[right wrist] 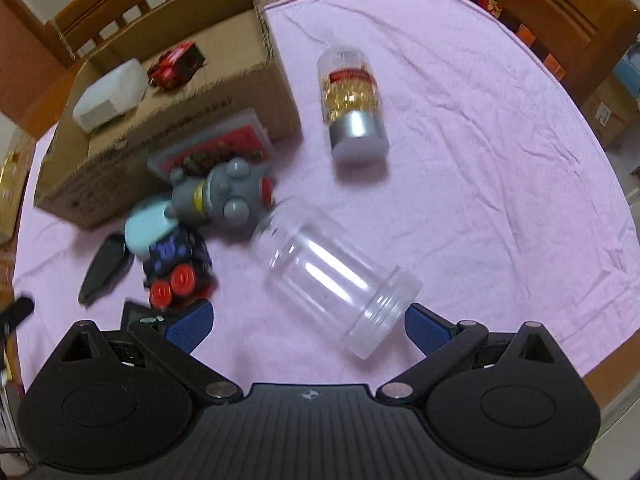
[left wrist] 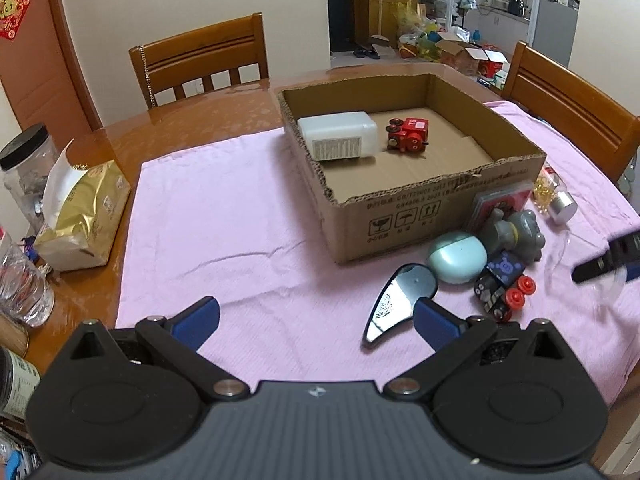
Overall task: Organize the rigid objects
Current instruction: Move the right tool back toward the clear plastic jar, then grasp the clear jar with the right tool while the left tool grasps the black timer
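An open cardboard box (left wrist: pixel 424 216) on the pink cloth holds a white plastic bottle (left wrist: pixel 340 140) and a red toy train (left wrist: pixel 408 134). Beside its near right corner lie a card pack (left wrist: pixel 502 204), a grey toy (left wrist: pixel 516 234), a mint case (left wrist: pixel 456 262), a black toy train (left wrist: pixel 504 288) and a small mirror (left wrist: pixel 394 304). My left gripper (left wrist: pixel 316 320) is open and empty, left of the mirror. My right gripper (right wrist: pixel 308 326) is open, just behind a clear empty jar (right wrist: pixel 336 276) lying on its side. A jar of gold beads (right wrist: pixel 354 108) lies beyond.
Wooden chairs (left wrist: pixel 200 60) stand at the table's far side and right. At the left edge are a gold bag (left wrist: pixel 84 216), a black-lidded jar (left wrist: pixel 28 168) and glassware (left wrist: pixel 20 288). The box (right wrist: pixel 168 120) shows at the upper left of the right wrist view.
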Demonstrator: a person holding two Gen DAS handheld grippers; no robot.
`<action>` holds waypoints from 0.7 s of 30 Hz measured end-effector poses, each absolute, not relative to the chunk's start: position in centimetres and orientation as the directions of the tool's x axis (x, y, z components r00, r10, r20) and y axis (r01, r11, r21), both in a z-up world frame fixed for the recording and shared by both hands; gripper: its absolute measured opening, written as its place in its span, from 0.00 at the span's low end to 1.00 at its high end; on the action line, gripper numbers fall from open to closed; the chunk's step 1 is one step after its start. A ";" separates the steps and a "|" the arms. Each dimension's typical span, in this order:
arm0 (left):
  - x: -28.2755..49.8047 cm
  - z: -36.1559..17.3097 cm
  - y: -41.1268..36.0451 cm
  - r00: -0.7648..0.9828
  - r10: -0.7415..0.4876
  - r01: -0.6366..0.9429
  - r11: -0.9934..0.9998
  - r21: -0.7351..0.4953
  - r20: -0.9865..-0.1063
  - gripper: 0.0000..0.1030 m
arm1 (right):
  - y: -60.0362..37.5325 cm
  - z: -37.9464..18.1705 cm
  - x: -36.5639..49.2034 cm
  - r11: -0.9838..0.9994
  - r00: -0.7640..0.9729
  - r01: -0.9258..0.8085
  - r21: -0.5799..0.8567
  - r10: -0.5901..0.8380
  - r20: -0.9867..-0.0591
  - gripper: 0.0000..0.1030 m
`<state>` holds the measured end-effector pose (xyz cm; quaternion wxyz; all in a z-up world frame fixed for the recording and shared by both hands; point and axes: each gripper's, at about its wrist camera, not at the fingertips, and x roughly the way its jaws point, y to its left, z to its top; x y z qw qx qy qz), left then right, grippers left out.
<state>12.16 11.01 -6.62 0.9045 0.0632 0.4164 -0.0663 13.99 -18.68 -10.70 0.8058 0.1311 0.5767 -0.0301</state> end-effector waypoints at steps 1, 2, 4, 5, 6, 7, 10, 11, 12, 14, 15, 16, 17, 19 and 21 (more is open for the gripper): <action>12.1 -6.7 11.2 0.642 -0.065 0.169 0.984 0.058 -0.764 0.99 | -18.7 -10.6 14.4 0.961 0.344 0.212 0.180 0.099 -0.934 1.00; 12.0 -6.7 11.4 0.641 -0.063 0.167 0.984 0.059 -0.765 0.99 | -18.8 -10.6 14.9 0.958 0.350 0.228 0.177 0.089 -0.932 1.00; 11.9 -6.8 11.8 0.639 -0.058 0.162 0.985 0.061 -0.767 0.99 | -19.0 -10.8 15.8 0.951 0.365 0.261 0.168 0.064 -0.929 1.00; 11.8 -6.9 11.9 0.638 -0.055 0.159 0.985 0.061 -0.768 0.99 | -19.2 -10.8 16.1 0.947 0.368 0.277 0.161 0.050 -0.929 1.00; 11.8 -6.9 12.1 0.638 -0.053 0.155 0.986 0.060 -0.769 0.99 | -19.4 -10.8 16.4 0.944 0.368 0.292 0.155 0.038 -0.929 1.00; 11.8 -7.0 12.3 0.636 -0.052 0.151 0.987 0.058 -0.770 0.99 | -19.3 -10.9 16.9 0.943 0.370 0.299 0.148 0.028 -0.928 1.00; 11.8 -7.2 12.6 0.631 -0.052 0.146 0.988 0.053 -0.774 0.99 | -18.8 -11.1 17.5 0.951 0.377 0.295 0.091 -0.029 -0.926 1.00; 11.8 -7.2 12.7 0.630 -0.051 0.146 0.988 0.053 -0.775 0.99 | -18.7 -11.4 17.7 0.955 0.375 0.289 0.067 -0.048 -0.926 1.00; 11.9 -7.3 12.7 0.629 -0.051 0.147 0.988 0.054 -0.776 0.99 | -18.5 -11.5 17.9 0.957 0.370 0.285 0.044 -0.068 -0.927 1.00; 11.9 -7.3 12.7 0.627 -0.054 0.149 0.987 0.051 -0.777 0.99 | -18.2 -11.7 17.6 0.964 0.365 0.265 0.014 -0.087 -0.927 1.00; 12.0 -7.4 12.6 0.625 -0.056 0.151 0.987 0.050 -0.779 0.99 | -18.2 -11.8 17.3 0.967 0.365 0.254 0.002 -0.094 -0.926 1.00; 12.0 -7.4 12.5 0.623 -0.055 0.151 0.987 0.050 -0.781 0.99 | -18.2 -11.9 16.9 0.971 0.363 0.238 -0.010 -0.098 -0.927 1.00; 12.0 -7.5 12.4 0.620 -0.053 0.150 0.987 0.052 -0.783 0.99 | -18.2 -12.0 16.6 0.974 0.361 0.226 -0.019 -0.101 -0.927 1.00; 12.0 -7.6 12.0 0.617 -0.052 0.153 0.987 0.056 -0.785 0.99 | -18.3 -12.3 16.0 0.980 0.356 0.192 -0.060 -0.126 -0.926 1.00; 12.0 -7.8 11.4 0.611 -0.054 0.160 0.986 0.056 -0.790 0.99 | -18.5 -12.6 15.3 0.986 0.359 0.149 -0.077 -0.126 -0.925 1.00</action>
